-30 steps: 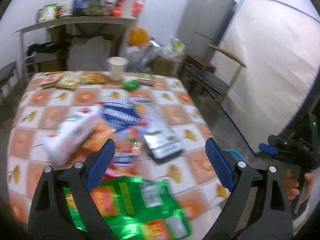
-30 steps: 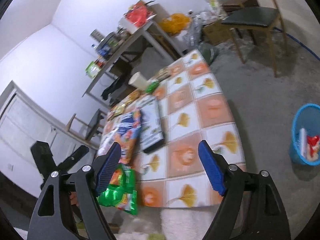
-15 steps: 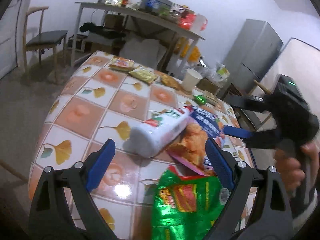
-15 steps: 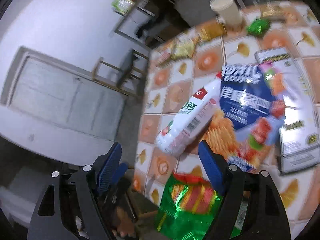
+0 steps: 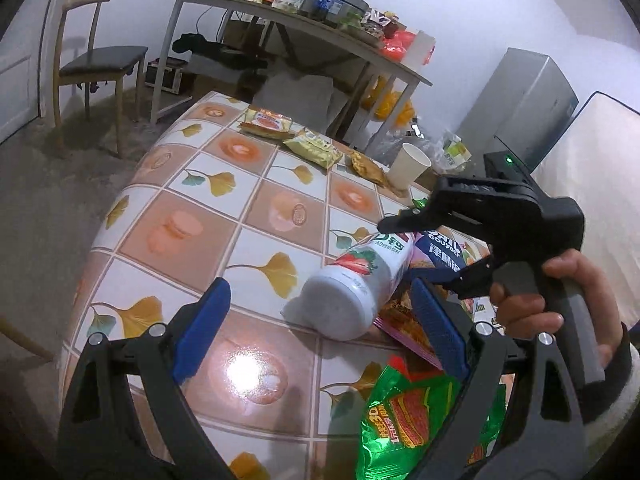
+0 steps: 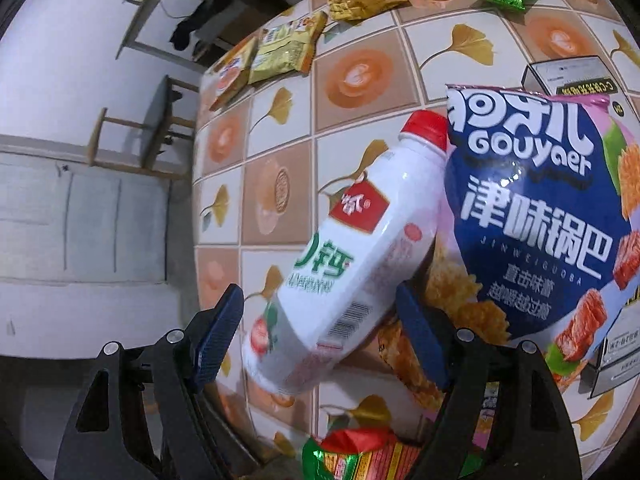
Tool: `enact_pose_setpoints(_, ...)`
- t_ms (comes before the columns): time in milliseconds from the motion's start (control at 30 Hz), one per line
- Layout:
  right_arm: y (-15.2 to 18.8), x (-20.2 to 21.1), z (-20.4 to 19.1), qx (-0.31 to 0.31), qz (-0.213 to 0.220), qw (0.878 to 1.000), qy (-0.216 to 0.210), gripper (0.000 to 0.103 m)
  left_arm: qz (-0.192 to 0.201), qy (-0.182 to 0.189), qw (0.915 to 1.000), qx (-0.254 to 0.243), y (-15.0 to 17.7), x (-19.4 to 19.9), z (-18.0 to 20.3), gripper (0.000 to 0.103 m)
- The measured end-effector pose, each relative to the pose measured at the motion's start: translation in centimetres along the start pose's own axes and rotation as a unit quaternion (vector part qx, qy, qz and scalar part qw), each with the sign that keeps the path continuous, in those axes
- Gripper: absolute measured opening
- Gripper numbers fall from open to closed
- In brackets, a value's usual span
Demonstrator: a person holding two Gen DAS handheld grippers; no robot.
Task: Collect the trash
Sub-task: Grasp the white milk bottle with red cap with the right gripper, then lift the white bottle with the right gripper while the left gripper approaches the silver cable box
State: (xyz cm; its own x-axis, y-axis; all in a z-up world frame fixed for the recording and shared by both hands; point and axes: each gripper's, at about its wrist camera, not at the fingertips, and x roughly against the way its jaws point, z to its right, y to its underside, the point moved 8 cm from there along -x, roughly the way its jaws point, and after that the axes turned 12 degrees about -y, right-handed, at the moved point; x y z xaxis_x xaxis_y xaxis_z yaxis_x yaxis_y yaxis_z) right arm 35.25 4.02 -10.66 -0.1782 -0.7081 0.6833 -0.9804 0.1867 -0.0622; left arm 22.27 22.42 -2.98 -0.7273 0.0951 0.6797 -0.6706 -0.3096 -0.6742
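Left wrist view, left to right: left gripper jaws wide apart, nothing between the pads, hovering over bare tablecloth on the table. White yogurt bottle lies on its side just past it, base toward us, neck end leaning on the blue chip bag. Green snack bag at the near edge. Right of that, a hand holds the right gripper's handle.

Right wrist view: right gripper jaws also wide, straddling the bottle's lower body. Pads look clear of it on both sides, so no grip yet. Red cap touches the blue bag, which lies on a flat box. Small wrappers sit well apart at the far end.

Risks, my read:
- Bottle is round and propped on the bag; closing off-centre may roll it or squirt it toward the table edge.
- Right pad sits just beside the bag's edge and could pinch it along with the bottle.
- Both grippers are close together here; they could collide.
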Motion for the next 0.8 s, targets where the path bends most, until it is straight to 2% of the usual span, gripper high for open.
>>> enact_pose_setpoints(367,-2.3,-3.0,0.1,0.014,0.005,0.999,0.041,0.076,-0.011,0.005,0.9999,0.001,0.9,0.0,-0.2,0.087)
enact_pose_setpoints(433,-2.5,-3.3,-0.2,0.032,0.003,0.998,0.045,0.065,-0.013,0.003,0.9999,0.002,0.9,0.0,-0.3,0.087)
enact_pose_setpoints(467,-2.6,-3.5,-0.2,0.037,0.001,0.998,0.044,0.063,-0.014,0.002,0.9999,0.002,1.0,0.1,-0.4,0.087)
enact_pose_setpoints(633,-2.8,-4.2,-0.6,0.057,-0.006,0.998,0.01,0.061,-0.017,-0.005,0.9998,0.004,1.1,0.2,-0.8,0.087)
enact_pose_setpoints(800,-2.8,-3.6,-1.7,0.057,-0.005,0.995,-0.085,0.06,-0.015,-0.011,0.9998,0.009,1.0,0.7,-1.1,0.087)
